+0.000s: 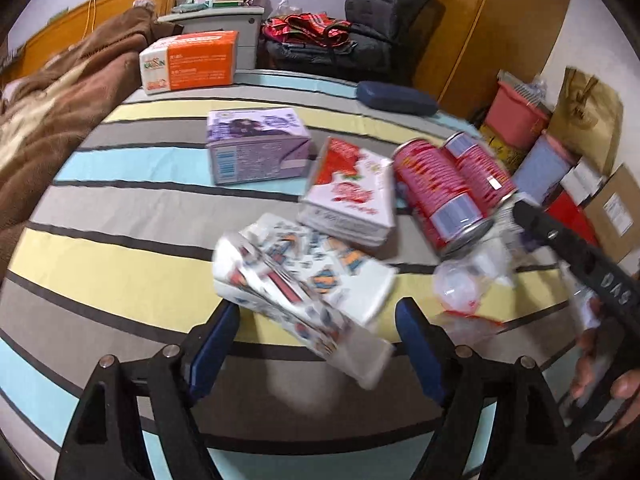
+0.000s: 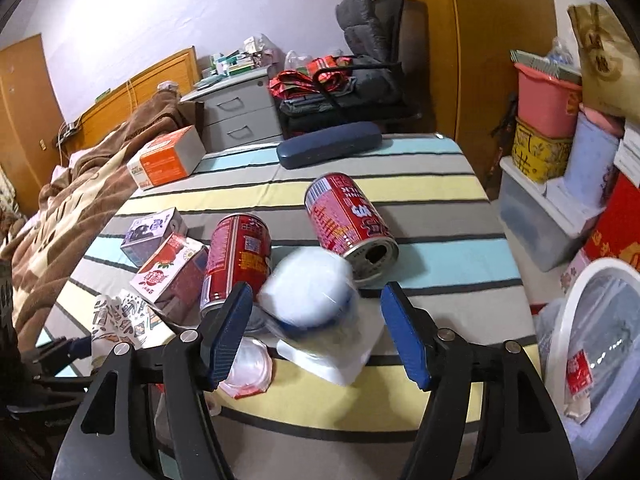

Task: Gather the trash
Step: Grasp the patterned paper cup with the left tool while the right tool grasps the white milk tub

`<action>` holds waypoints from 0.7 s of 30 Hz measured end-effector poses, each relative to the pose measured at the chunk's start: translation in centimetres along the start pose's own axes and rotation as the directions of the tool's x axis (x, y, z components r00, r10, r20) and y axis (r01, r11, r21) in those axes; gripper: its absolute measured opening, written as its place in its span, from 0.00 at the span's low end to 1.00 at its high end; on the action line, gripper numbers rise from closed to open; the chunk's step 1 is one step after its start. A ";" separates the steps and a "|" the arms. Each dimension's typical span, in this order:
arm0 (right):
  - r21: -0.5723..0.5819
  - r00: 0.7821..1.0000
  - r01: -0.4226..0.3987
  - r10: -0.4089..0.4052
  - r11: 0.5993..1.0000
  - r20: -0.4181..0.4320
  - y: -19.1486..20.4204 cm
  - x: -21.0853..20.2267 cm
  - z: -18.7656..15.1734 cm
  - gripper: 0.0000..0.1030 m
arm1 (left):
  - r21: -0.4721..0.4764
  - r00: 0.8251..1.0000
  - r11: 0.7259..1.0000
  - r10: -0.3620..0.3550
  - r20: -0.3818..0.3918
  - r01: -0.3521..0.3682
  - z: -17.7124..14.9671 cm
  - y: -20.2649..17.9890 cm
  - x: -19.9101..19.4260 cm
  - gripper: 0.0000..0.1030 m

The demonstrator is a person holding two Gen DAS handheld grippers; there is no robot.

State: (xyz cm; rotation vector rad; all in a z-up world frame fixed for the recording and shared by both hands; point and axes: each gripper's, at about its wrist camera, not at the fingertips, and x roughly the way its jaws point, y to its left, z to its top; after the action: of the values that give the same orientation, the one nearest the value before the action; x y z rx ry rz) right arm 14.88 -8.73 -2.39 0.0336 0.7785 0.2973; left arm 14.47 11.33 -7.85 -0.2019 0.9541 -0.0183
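My left gripper point(image 1: 316, 332) is open over the striped bed sheet point(image 1: 120, 264). A blurred white carton with a cartoon print point(image 1: 304, 292) lies tilted between its blue pads, with a gap on the right side. My right gripper point(image 2: 316, 332) is also open. A blurred white cup with a blue band point(image 2: 308, 292) sits between its pads, on a white block point(image 2: 336, 360). Two red cans point(image 2: 240, 256) point(image 2: 348, 220) lie on their sides just beyond. A strawberry carton point(image 1: 348, 192), a purple carton point(image 1: 256, 144) and a clear plastic lid point(image 2: 248, 368) lie nearby.
A white-rimmed bin with a clear liner point(image 2: 592, 320) stands at the right of the bed, a red packet inside. An orange box point(image 1: 192, 60) and a blue case point(image 1: 396, 98) lie at the far edge. A brown blanket point(image 1: 48, 120) covers the left side. Boxes are stacked on the right.
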 end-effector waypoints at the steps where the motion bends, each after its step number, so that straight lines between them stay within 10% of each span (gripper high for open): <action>1: 0.000 1.000 -0.009 0.009 1.000 -0.004 0.1 0.1 0.0 0.66 | 0.009 1.000 1.000 0.021 0.001 -0.021 0.0 0.4 0.0 0.79; 13: 0.019 0.999 0.008 -0.007 1.000 -0.045 -0.4 0.8 -0.4 0.60 | -0.013 0.983 0.985 0.175 0.050 -0.175 1.3 5.8 -1.4 0.79; 17: 0.021 0.999 0.009 -0.008 1.000 -0.043 -0.4 0.8 -0.4 0.51 | -0.089 0.998 0.996 0.012 0.063 -0.007 1.5 5.7 -2.0 0.79; 21: 0.023 0.999 -0.002 0.003 1.000 -0.038 -0.4 0.8 -0.5 0.51 | -0.077 0.999 0.997 -0.003 0.045 0.006 1.7 3.5 -1.0 0.79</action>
State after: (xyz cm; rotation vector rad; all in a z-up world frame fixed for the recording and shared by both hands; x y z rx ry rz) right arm 15.13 -8.90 -3.33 0.0510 0.8202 0.2923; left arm 15.00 15.16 -6.75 -0.2746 0.9103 0.0186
